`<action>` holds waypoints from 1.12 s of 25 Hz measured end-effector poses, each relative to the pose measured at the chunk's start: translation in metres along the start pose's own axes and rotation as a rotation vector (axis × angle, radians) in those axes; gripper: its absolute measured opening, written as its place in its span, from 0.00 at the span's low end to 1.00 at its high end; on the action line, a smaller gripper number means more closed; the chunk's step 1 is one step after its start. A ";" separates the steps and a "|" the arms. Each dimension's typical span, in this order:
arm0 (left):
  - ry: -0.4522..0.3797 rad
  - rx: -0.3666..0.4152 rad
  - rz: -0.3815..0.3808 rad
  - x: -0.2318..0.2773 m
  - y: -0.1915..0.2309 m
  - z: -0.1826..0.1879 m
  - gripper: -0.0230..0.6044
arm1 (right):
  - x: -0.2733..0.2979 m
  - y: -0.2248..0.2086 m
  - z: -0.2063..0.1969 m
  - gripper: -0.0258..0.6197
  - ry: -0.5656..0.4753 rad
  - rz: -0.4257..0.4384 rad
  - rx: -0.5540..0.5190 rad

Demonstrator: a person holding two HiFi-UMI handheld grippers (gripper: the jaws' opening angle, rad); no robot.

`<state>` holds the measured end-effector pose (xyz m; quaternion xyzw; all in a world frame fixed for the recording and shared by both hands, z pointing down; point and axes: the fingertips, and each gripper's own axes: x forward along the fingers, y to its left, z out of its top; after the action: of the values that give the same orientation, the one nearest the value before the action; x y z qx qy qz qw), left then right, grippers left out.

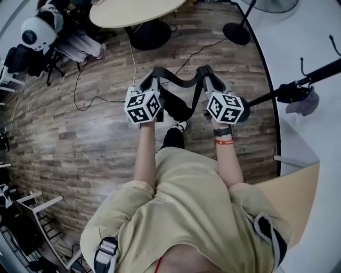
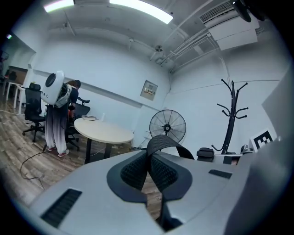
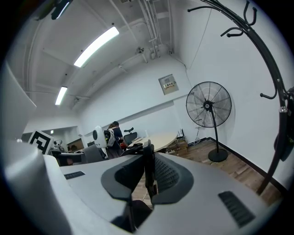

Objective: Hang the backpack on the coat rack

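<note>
In the head view a black strap (image 1: 179, 81) spans between my two grippers, and the dark backpack (image 1: 178, 108) hangs beneath it over the wooden floor. My left gripper (image 1: 154, 75) is shut on the strap's left end, my right gripper (image 1: 205, 72) on its right end. The left gripper view has the webbing strap (image 2: 159, 143) looping out from between the pads of the left gripper (image 2: 149, 172). Seen from the right gripper (image 3: 148, 176), the strap (image 3: 149, 167) stands edge-on between its pads. The black coat rack (image 1: 319, 74) rises at the right, close to my right gripper (image 3: 272, 78), farther off in the left gripper view (image 2: 231, 114).
A standing fan (image 3: 209, 108) (image 2: 167, 126) is by the white wall near the rack. A round table (image 1: 133, 11) (image 2: 103, 131) stands ahead, with a person (image 2: 57, 114) and office chairs beyond it. A cable (image 1: 96, 98) trails on the floor. A grey item (image 1: 305, 104) hangs low on the rack.
</note>
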<state>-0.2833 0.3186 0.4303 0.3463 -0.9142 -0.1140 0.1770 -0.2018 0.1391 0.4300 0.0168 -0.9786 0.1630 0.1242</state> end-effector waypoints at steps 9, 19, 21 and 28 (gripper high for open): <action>0.067 0.057 -0.147 0.079 -0.029 0.020 0.08 | 0.022 -0.043 0.031 0.16 -0.045 -0.110 0.062; 0.150 0.113 -0.338 0.150 -0.076 0.025 0.08 | 0.015 -0.105 0.049 0.15 -0.075 -0.305 0.099; 0.168 0.130 -0.387 0.162 -0.090 0.026 0.08 | 0.011 -0.113 0.053 0.16 -0.087 -0.345 0.109; 0.234 0.191 -0.572 0.201 -0.163 0.014 0.08 | -0.009 -0.146 0.058 0.16 -0.115 -0.477 0.147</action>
<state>-0.3330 0.0647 0.4127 0.6151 -0.7597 -0.0322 0.2083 -0.1958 -0.0178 0.4206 0.2653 -0.9380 0.1988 0.1018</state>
